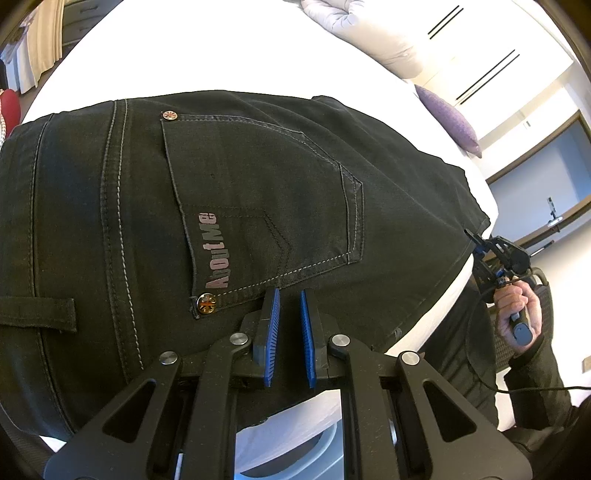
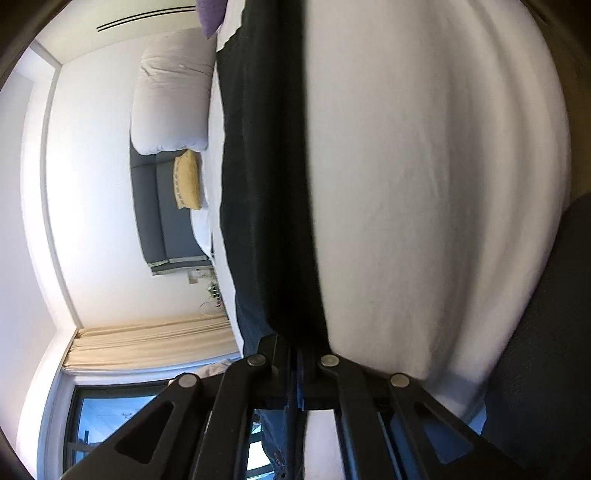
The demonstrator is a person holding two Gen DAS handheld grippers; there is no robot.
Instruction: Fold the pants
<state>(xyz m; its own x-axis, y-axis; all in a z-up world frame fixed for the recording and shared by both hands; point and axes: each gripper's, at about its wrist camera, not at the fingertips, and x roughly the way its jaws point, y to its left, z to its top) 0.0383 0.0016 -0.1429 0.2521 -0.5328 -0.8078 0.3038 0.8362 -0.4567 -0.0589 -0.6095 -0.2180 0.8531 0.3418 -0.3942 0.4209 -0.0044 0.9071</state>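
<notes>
Black jeans (image 1: 236, 206) lie flat on a white bed (image 1: 207, 48), back pocket with pink "AboutMe" print facing up. My left gripper (image 1: 290, 295) hovers just above the waist edge near the pocket, blue pads apart, holding nothing. My right gripper (image 1: 476, 243) shows in the left wrist view at the far leg end, at the bed's edge. In the right wrist view the right gripper (image 2: 297, 347) is shut on the black pants fabric (image 2: 266, 177), which runs away from its fingers in a dark band along the white sheet (image 2: 424, 192).
White pillows (image 1: 373, 33) and a purple cushion (image 1: 452, 122) lie at the head of the bed. A grey headboard (image 2: 159, 206) with a yellow cushion (image 2: 188, 181) shows in the right wrist view. Curtains (image 2: 147, 347) hang by the window.
</notes>
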